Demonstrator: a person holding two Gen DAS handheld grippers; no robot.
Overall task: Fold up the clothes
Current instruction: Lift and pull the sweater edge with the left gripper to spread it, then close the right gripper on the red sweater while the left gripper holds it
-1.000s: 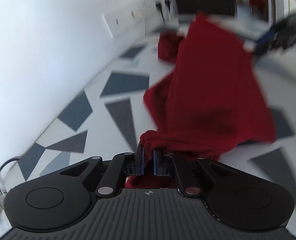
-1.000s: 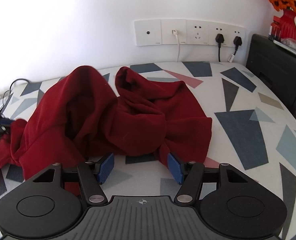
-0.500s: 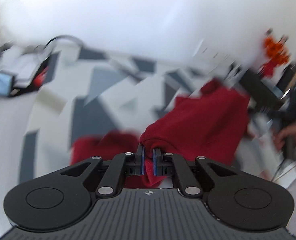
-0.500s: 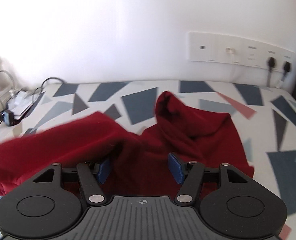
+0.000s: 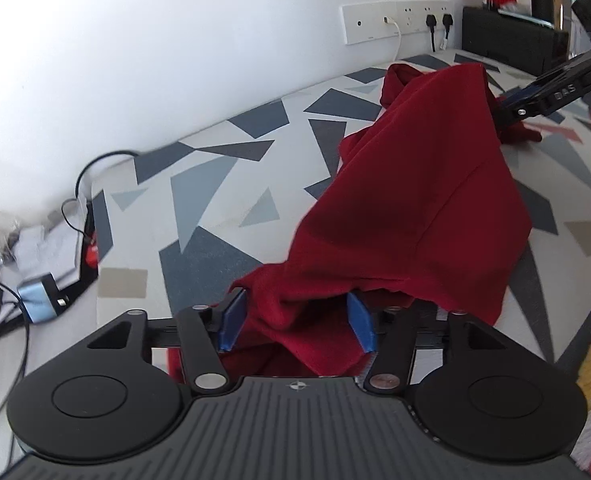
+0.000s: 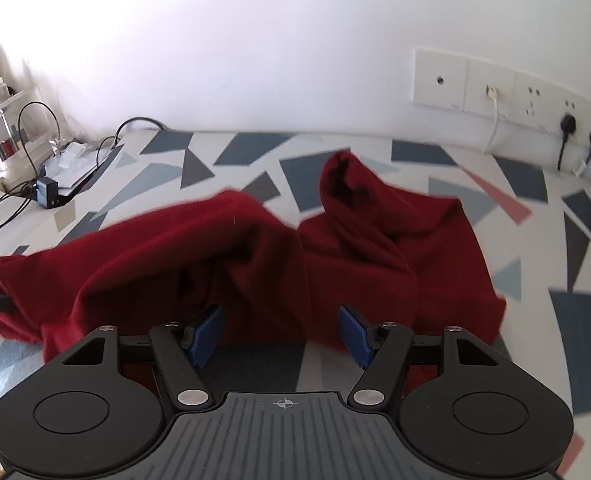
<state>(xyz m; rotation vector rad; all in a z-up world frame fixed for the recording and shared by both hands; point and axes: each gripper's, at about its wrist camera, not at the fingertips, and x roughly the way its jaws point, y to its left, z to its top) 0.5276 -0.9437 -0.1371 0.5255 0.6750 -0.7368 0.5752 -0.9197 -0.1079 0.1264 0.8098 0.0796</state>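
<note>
I am looking down over the table (image 6: 475,196), its white cover printed with grey, blue and pink triangles, and the dark red garment (image 5: 415,200) is lying crumpled across the middle of it, well short of the white wall. In my right view the same cloth (image 6: 255,248) is bunching into two humps just ahead of my fingers. My left gripper (image 5: 295,322) has just been opening: its blue pads (image 5: 233,318) are standing apart with a fold of the red cloth drooping loose between them, not pinched. My right gripper (image 6: 281,334) is also standing open, just short of the garment's near edge, with bare table cover between its pads. From the left I am seeing it (image 5: 543,96) beside the cloth's far end; its black finger is showing white letters that seem to read "DAS". A row of wall sockets (image 6: 507,92) is carrying two black plugs and a white cable. A small blue charger (image 5: 39,298) is lying among black cables at the table's left end.
</note>
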